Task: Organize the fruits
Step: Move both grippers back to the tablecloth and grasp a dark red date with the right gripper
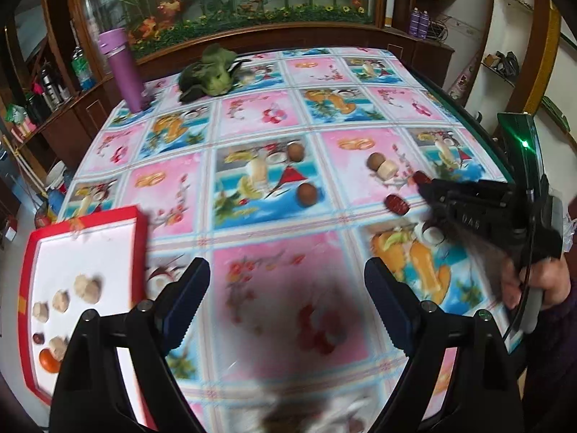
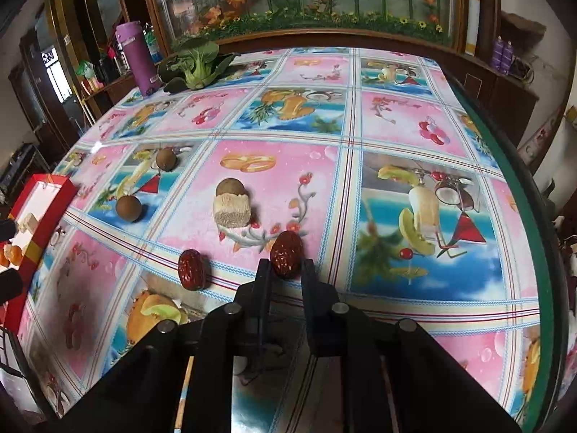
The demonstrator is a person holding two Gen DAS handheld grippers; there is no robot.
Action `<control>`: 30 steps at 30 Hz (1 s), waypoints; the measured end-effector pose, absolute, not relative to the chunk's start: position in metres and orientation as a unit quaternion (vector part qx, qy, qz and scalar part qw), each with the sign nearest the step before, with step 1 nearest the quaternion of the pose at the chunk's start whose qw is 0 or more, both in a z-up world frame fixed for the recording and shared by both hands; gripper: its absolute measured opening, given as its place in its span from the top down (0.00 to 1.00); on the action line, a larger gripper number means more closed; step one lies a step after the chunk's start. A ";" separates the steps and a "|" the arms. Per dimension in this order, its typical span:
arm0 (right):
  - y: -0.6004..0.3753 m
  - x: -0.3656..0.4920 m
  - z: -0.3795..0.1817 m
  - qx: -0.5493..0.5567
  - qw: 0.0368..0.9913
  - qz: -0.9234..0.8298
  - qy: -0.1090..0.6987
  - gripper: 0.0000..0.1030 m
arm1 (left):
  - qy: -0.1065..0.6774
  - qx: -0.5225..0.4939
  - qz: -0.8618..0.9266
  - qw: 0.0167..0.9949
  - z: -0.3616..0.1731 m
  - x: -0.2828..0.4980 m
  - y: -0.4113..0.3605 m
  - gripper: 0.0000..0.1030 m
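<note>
1. My right hand-held gripper (image 2: 285,265) sat low on the surface (image 2: 396,126), its fingers closed around a wrinkled dark-red date (image 2: 286,255).
2. My left hand-held gripper (image 1: 287,305) hung with fingers apart, holding nothing, beside the red-rimmed white tray (image 1: 83,252) of sorted fruit.

The left gripper (image 1: 286,303) hangs over the fruit-print tablecloth (image 1: 274,137) with its jaws wide apart and nothing between them. A red tray (image 1: 142,227) with pale pieces lies at its left. The right gripper (image 1: 427,189) reaches a red date (image 1: 421,177).
</note>
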State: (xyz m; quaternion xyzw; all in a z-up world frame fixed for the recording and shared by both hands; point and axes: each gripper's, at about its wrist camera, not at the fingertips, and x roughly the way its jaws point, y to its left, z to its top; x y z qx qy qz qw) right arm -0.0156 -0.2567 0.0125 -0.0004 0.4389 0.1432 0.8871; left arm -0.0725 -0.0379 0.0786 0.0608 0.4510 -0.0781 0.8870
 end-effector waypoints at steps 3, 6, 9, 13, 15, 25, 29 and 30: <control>-0.257 -0.014 0.014 0.006 0.884 0.148 0.443 0.85 | 0.457 0.056 -0.087 0.884 0.073 -0.061 -0.053 0.15; -0.255 -0.013 0.014 -0.002 0.884 0.144 0.446 0.85 | 0.461 0.058 -0.093 0.881 0.066 -0.054 -0.067 0.15; -0.253 -0.011 0.014 -0.007 0.884 0.142 0.446 0.84 | 0.471 0.065 -0.099 0.874 0.056 -0.050 -0.081 0.15; -0.253 -0.009 0.014 -0.006 0.886 0.134 0.443 0.84 | 0.481 0.070 -0.109 0.867 0.046 -0.047 -0.093 0.15; -0.254 -0.008 0.014 -0.001 0.887 0.134 0.442 0.84 | 0.483 0.069 -0.113 0.866 0.044 -0.044 -0.098 0.15; -0.283 -0.007 0.029 0.066 0.903 0.106 0.411 0.85 | 0.486 0.043 -0.113 0.866 0.037 -0.019 -0.123 0.15; -0.298 -0.004 0.031 0.102 0.905 0.091 0.404 0.85 | 0.486 0.043 -0.109 0.866 0.029 -0.010 -0.135 0.15; -0.299 -0.004 0.032 0.105 0.905 0.091 0.402 0.85 | 0.486 0.041 -0.108 0.866 0.027 -0.008 -0.136 0.16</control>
